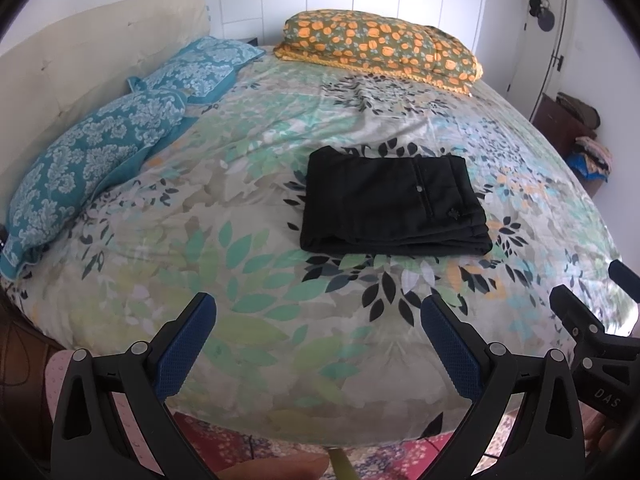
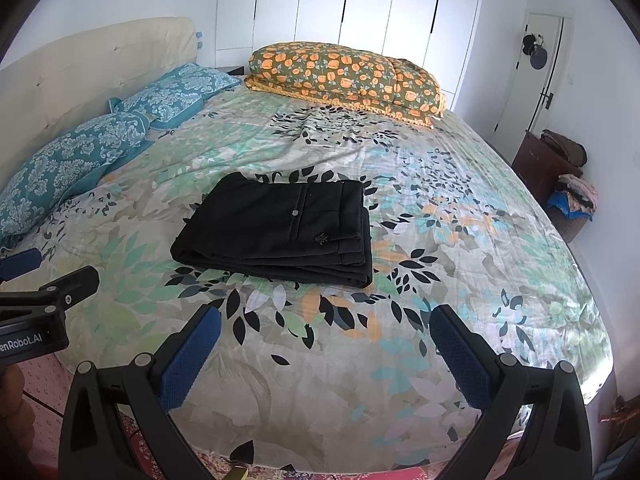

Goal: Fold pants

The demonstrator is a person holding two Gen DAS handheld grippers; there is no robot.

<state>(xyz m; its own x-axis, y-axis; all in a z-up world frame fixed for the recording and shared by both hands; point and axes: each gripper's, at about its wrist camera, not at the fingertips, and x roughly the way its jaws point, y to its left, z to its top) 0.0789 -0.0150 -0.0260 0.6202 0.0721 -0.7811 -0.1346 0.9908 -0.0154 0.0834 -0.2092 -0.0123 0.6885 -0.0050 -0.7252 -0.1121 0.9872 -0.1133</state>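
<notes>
Black pants (image 1: 394, 200) (image 2: 280, 228) lie folded into a flat rectangle in the middle of the bed, a button and back pocket facing up. My left gripper (image 1: 318, 314) hangs open over the bed's near edge, well short of the pants, nothing between its blue pads. My right gripper (image 2: 325, 326) is likewise open and empty, just nearer than the pants. Each gripper shows in the other's view: the right gripper (image 1: 588, 292) at the right edge, the left gripper (image 2: 48, 268) at the left edge.
The bed (image 1: 240, 240) (image 2: 460, 280) has a leaf-print cover. Two teal pillows (image 1: 100, 152) (image 2: 80, 152) rest against a cream headboard on the left. A folded orange-flowered quilt (image 1: 380, 48) (image 2: 344, 76) lies at the far side. A dark cabinet (image 2: 544, 168) with clothes stands at right.
</notes>
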